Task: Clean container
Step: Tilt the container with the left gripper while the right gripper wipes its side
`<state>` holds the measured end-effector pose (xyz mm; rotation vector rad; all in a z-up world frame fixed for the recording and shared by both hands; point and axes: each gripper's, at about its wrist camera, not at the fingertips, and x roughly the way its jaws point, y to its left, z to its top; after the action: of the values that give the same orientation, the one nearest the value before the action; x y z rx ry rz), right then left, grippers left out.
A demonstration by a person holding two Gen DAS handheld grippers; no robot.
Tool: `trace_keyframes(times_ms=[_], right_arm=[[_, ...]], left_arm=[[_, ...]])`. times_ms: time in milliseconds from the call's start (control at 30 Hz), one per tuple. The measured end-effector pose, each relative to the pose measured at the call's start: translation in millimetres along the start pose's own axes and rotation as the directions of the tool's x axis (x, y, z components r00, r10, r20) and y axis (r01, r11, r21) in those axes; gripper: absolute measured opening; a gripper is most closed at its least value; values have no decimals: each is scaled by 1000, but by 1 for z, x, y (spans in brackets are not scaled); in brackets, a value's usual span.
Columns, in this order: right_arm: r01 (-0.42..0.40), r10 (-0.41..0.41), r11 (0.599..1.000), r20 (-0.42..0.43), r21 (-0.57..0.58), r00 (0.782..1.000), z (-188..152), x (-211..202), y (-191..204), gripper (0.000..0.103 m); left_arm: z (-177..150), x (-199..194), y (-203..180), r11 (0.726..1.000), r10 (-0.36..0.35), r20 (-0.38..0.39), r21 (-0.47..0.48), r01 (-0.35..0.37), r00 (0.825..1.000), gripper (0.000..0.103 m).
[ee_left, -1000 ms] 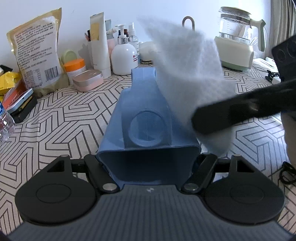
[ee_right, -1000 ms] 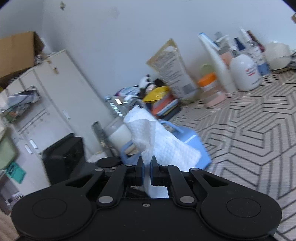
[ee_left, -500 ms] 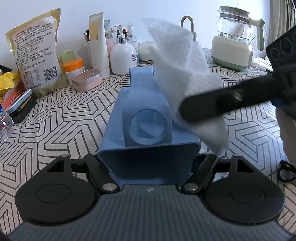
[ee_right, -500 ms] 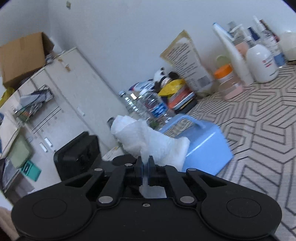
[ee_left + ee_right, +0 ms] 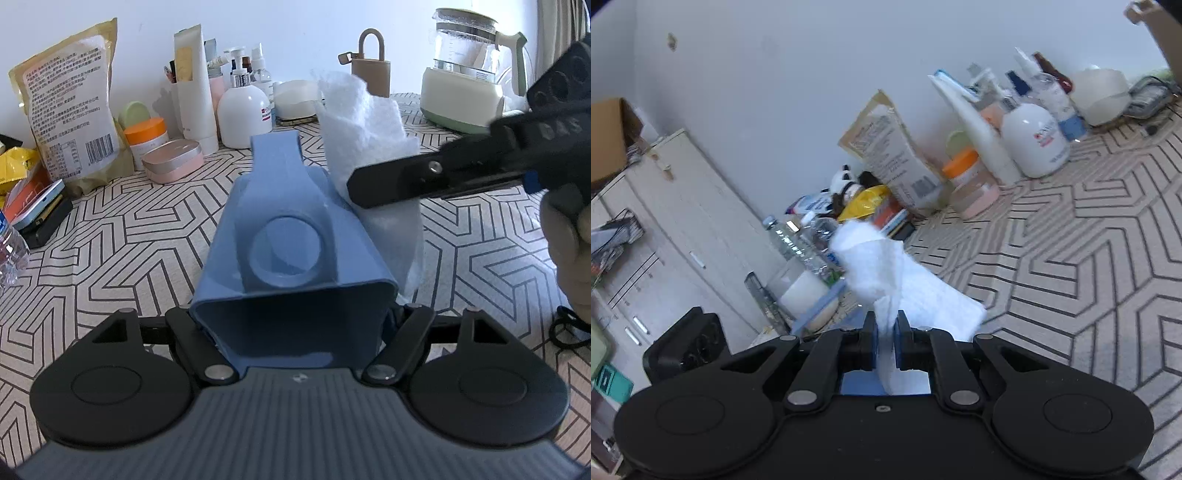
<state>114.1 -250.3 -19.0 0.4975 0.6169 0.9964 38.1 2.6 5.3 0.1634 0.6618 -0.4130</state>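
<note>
Both jaws clamped: left gripper (image 5: pixel 295 328) on blue container (image 5: pixel 291 236), right gripper (image 5: pixel 885 341) on white cloth (image 5: pixel 886 273) against container's right edge.

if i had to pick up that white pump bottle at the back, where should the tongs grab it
Grip the white pump bottle around its narrow neck below the pump, from the front: the round body looks wide and slippery, and a tube and bottles crowd its sides.

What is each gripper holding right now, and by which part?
The left gripper clamps the blue container by the two sides of its near end. The right gripper pinches the white wipe near its lower bunched middle.
</note>
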Motion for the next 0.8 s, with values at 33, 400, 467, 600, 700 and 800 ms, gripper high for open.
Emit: trace_keyframes(times_ms=[33,400,467,600,700,800], right_arm=[[-8,8,1000,-3,-12,1000,-1,1,2,13],[-116,112,991,-49,-66,992,-5,4,13,13],[-130,126,989,-56,-75,990,-7,3,16,13],[-118,115,992,-50,-48,992,-7,2,11,8],[-103,102,994,-43,-28,994,-5,3,9,6],[-84,83,996,-33,-21,996,-2,3,8,6]], left_arm=[[0,0,1,1000,0,-1,-4,0,1000,76],[0,0,0,1000,1,11,4,-1,1000,74],[0,-1,1,1000,-3,12,-1,3,1000,74],[0,-2,-4,1000,-1,12,-1,1,1000,74],[0,-3,-7,1000,1,13,2,-1,1000,74],[-1,-4,-9,1000,2,14,3,-2,1000,74]])
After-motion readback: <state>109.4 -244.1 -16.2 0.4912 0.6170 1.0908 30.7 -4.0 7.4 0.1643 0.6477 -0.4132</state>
